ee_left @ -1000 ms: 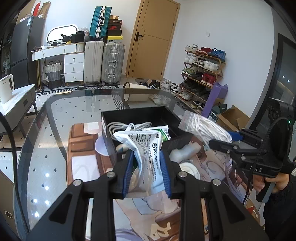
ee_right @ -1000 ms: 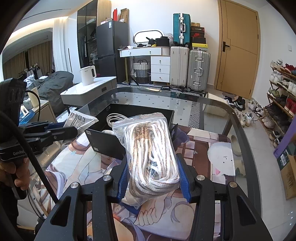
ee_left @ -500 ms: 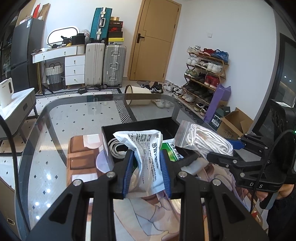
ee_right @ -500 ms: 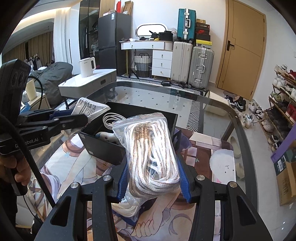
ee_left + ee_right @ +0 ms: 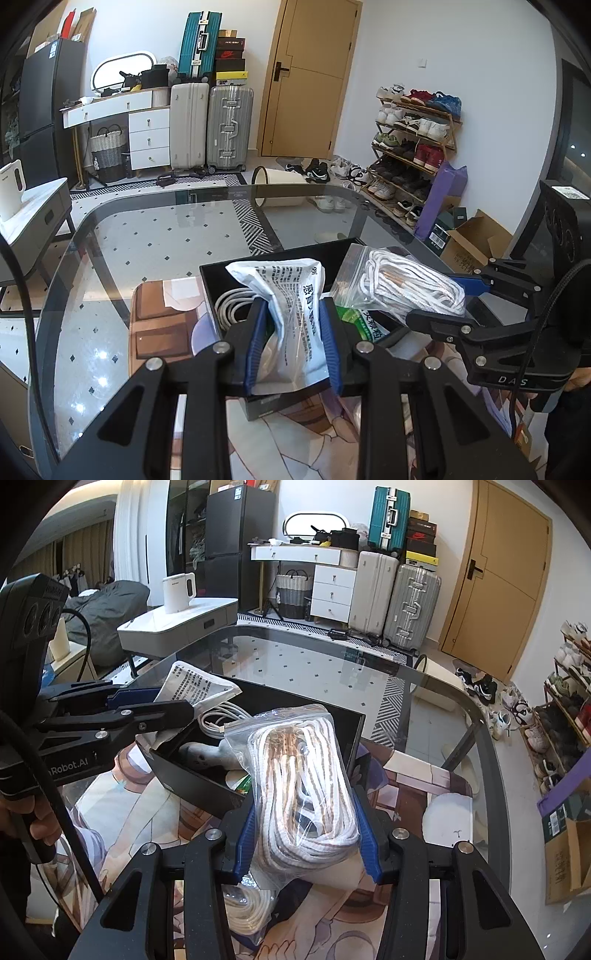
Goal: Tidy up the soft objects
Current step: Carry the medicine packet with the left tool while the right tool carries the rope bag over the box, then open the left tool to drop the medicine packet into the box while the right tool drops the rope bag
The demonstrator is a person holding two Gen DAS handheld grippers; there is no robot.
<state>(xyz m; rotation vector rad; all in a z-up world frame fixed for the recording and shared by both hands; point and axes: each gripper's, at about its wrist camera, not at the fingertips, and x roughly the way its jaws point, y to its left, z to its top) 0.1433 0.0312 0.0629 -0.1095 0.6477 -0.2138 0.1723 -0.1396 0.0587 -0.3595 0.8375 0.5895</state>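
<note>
My left gripper point(image 5: 293, 338) is shut on a white printed plastic pouch point(image 5: 291, 314), held above the near part of a black open box point(image 5: 236, 267). The same pouch point(image 5: 194, 683) shows in the right wrist view, over the box's left corner. My right gripper point(image 5: 304, 834) is shut on a clear zip bag of white rope point(image 5: 304, 782), just short of the box's near wall point(image 5: 192, 775). In the left wrist view that rope bag point(image 5: 402, 286) hangs over the box's right side. Inside the box lie a coiled white cable point(image 5: 234, 304), a green packet point(image 5: 364, 325) and a grey soft item point(image 5: 210, 755).
The box stands on a printed mat point(image 5: 162, 325) laid on a glass table point(image 5: 147, 240). Another bag of white rope point(image 5: 247, 912) lies on the mat under my right gripper. A person's hand point(image 5: 40, 823) grips the left tool. Suitcases, a shoe rack and a side table stand beyond.
Both grippers have moved towards the black box with their bags. The pouch and the rope bag now hang over the box rather than in front of it.
</note>
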